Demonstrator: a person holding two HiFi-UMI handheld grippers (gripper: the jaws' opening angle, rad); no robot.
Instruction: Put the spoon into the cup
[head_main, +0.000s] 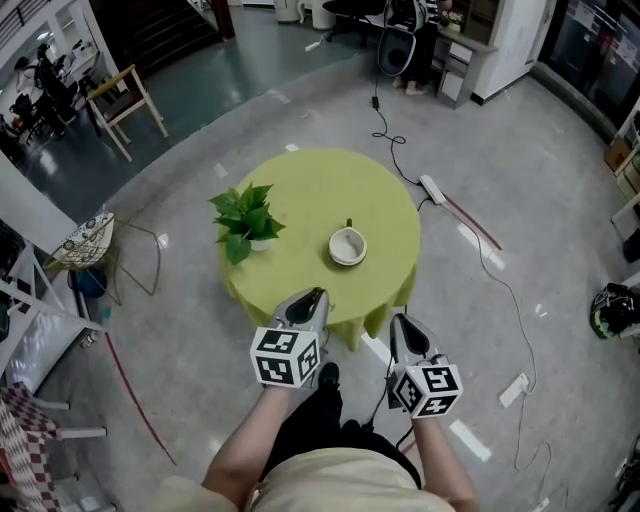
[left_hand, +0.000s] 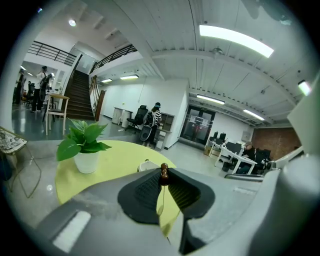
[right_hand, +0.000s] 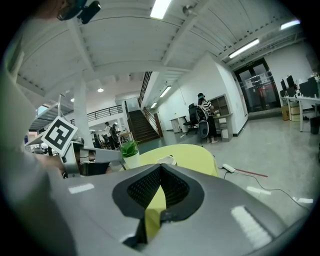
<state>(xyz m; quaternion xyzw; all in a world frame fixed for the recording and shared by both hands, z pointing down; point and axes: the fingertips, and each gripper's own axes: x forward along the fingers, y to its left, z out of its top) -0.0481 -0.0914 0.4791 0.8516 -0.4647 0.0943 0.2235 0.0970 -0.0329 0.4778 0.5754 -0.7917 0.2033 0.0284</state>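
Head view, with both gripper views. A round table (head_main: 320, 185) draped in a yellow-green cloth stands on a grey floor; on it are a potted plant (head_main: 245, 222) toward the left and a white cup (head_main: 347, 246) right of centre, the two well apart. The person's forearms enter from the lower edge, each hand bearing a gripper with a marker cube. The left gripper (head_main: 316, 296) is at the near edge of the table, pointing toward the cup and slightly downward. In the left gripper view its jaws are clenched on the spoon (left_hand: 163, 172): the brown, knobbed end of the handle stands up just above the jaw tips, and a thin shaft hangs down between the dark ribbed pads toward the camera. The spoon is thus carried in the left gripper, short of the cup and not touching it; the cup (left_hand: 146, 164) shows just beyond the left jaw, partly hidden by it. The right gripper (head_main: 398, 322) is to the right of the left one, off the table's near right edge. In the right gripper view its jaws meet at the tips with nothing between them, and the cup (right_hand: 165, 160) and the plant (right_hand: 131, 154) lie beyond. A white power strip (head_main: 432, 188) with its cable lies on the floor beyond the table.
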